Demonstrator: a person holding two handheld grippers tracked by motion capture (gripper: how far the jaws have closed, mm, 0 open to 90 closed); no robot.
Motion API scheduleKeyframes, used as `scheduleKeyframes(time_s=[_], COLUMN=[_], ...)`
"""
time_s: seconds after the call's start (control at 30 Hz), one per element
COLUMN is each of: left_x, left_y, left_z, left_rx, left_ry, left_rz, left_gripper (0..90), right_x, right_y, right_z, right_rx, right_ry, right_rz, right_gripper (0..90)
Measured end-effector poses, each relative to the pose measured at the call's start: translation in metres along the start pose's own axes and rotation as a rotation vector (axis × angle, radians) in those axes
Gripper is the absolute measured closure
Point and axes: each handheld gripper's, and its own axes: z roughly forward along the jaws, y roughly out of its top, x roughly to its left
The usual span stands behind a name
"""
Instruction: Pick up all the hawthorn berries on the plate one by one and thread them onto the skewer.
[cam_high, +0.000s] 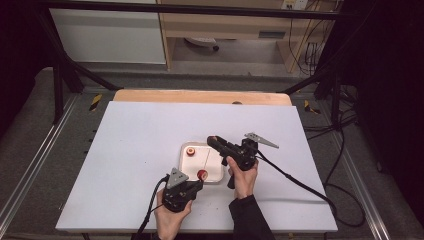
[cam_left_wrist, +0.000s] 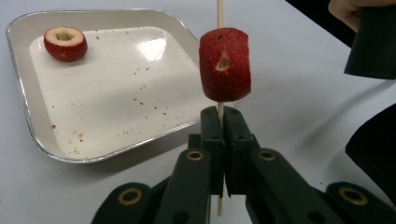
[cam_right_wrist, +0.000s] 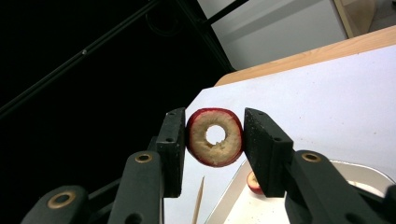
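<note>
Skewer (cam_left_wrist: 219, 14) stands upright in the clenched left claw (cam_left_wrist: 223, 122), one fruit piece (cam_left_wrist: 224, 64) already threaded, beside the tray (cam_left_wrist: 23, 112); the right claw (cam_right_wrist: 214, 140), grasping the cored ring (cam_right_wrist: 215, 136), hangs higher above the worktop (cam_high: 140, 140), so the ring's hole must align over the tip

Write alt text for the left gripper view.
The left gripper clamps an upright wooden skewer threaded through a red fruit piece. Behind, another cored piece sits on a white tray.
</note>
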Motion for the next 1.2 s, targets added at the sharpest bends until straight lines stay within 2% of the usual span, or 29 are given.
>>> scheduleKeyframes(time_s=[0.37,1.2], left_x=[0.0002,-0.0003], left_y=[0.0017,0.0034], left_z=[0.0003,0.0030], left_rx=[-0.008,0.002], left_ry=[-0.004,-0.008], left_rz=[-0.014,-0.018], left_gripper=[88.3,88.4], right_x=[0.0008,0.0012], right_y=[-0.0037,-0.0027], right_z=[0.0009,0.0001], right_rx=[-0.001,0.005], right_ry=[0.010,0.021], right_rz=[0.000,0.005], right_gripper=[60.7,60.7])
